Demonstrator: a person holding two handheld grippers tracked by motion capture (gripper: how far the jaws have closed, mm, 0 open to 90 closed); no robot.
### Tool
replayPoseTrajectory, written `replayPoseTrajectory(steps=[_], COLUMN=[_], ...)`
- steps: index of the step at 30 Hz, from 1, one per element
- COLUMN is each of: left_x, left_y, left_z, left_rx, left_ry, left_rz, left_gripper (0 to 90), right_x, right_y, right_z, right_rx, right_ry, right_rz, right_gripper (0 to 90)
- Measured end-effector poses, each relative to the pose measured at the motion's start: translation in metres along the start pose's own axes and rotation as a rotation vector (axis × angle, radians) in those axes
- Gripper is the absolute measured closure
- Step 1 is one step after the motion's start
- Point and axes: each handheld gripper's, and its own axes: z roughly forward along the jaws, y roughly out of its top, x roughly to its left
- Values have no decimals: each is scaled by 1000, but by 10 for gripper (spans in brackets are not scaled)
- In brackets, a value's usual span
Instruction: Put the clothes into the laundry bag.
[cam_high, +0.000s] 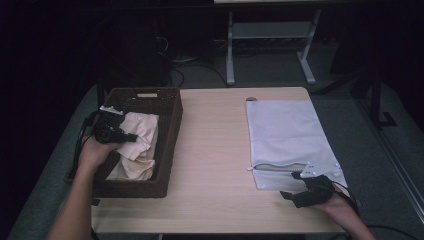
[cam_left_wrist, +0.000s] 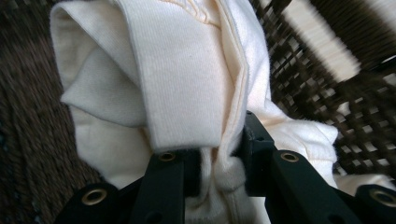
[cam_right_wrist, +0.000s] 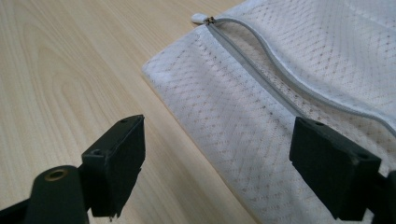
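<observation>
Cream knit garment (cam_left_wrist: 187, 79) pinched in left gripper (cam_left_wrist: 219, 163) over dark wicker basket (cam_high: 170, 125); lift clear of rim. Right gripper (cam_right_wrist: 217, 154) gapes wide beside white mesh zip bag (cam_right_wrist: 289, 70).

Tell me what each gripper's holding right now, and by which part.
The left gripper pinches a bunched fold of the cream cloth over the basket. The right gripper holds nothing.

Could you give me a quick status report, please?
Left gripper shut on cream garment in wicker basket. Right gripper open beside unzipped mesh bag. Nothing obstructing.
</observation>
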Motion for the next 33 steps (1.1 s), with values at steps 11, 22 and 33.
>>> replayPoseTrajectory(steps=[11,22,33], left_x=[-13,-37,-69], left_y=[14,39,75], left_z=[-34,-65,-82], left_rx=[-120,-213,-275], left_ry=[-14,-27,-85], left_rz=[16,85,168], left_gripper=[739,740,740], right_x=[-1,-1,-1], right_y=[0,1,1], right_z=[-1,-2,-2], right_rx=[-5,-14,-18], right_ry=[-3,-6,-3], right_rz=[2,12,18], right_gripper=[177,177,177])
